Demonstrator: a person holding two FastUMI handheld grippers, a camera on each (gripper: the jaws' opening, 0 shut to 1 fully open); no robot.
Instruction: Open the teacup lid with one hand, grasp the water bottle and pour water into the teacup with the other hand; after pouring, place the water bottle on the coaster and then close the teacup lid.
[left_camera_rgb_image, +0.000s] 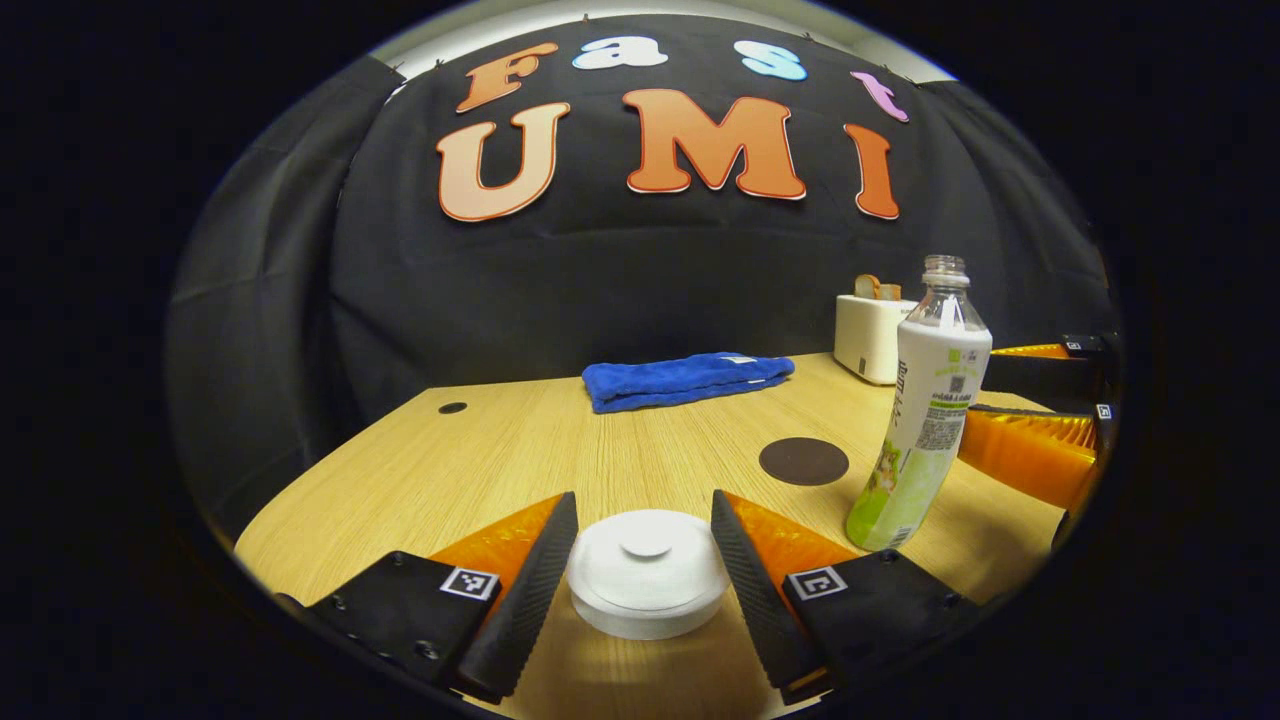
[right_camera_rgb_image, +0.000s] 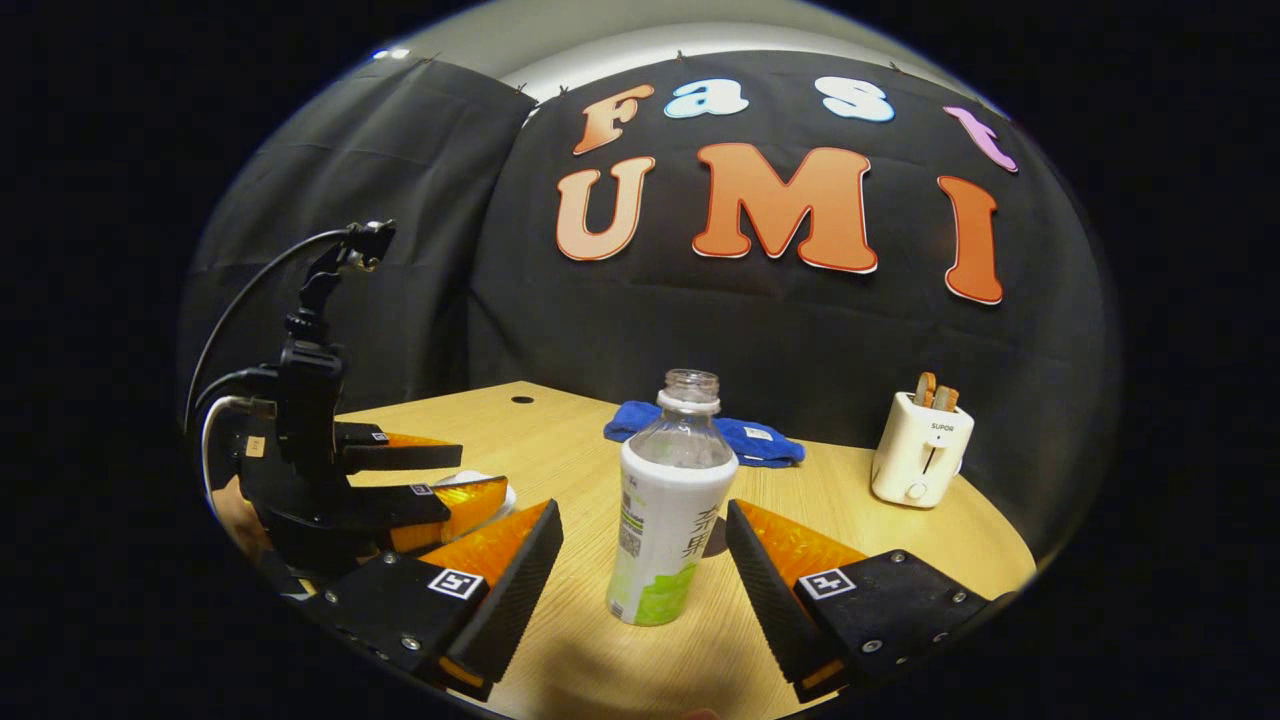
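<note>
In the left gripper view, the left gripper (left_camera_rgb_image: 645, 560) has its fingers spread wide, one on each side of the white teacup lid (left_camera_rgb_image: 647, 570), not squeezing it. The lid is still on. Past the lid sits the dark round coaster (left_camera_rgb_image: 803, 461), and the water bottle (left_camera_rgb_image: 922, 410) stands just beside the coaster, with no cap. Far behind lies a blue towel (left_camera_rgb_image: 688, 380).

In the right gripper view, the right gripper (right_camera_rgb_image: 645, 575) is spread open around the bottle, not touching. It shows the white toaster (right_camera_rgb_image: 918, 450) clearly, well off to the bottle's side, on the wooden table (right_camera_rgb_image: 850, 500).

The toaster (right_camera_rgb_image: 918, 448) bears the brand "SUPOR"; the bottle's (right_camera_rgb_image: 668, 510) print is illegible.
</note>
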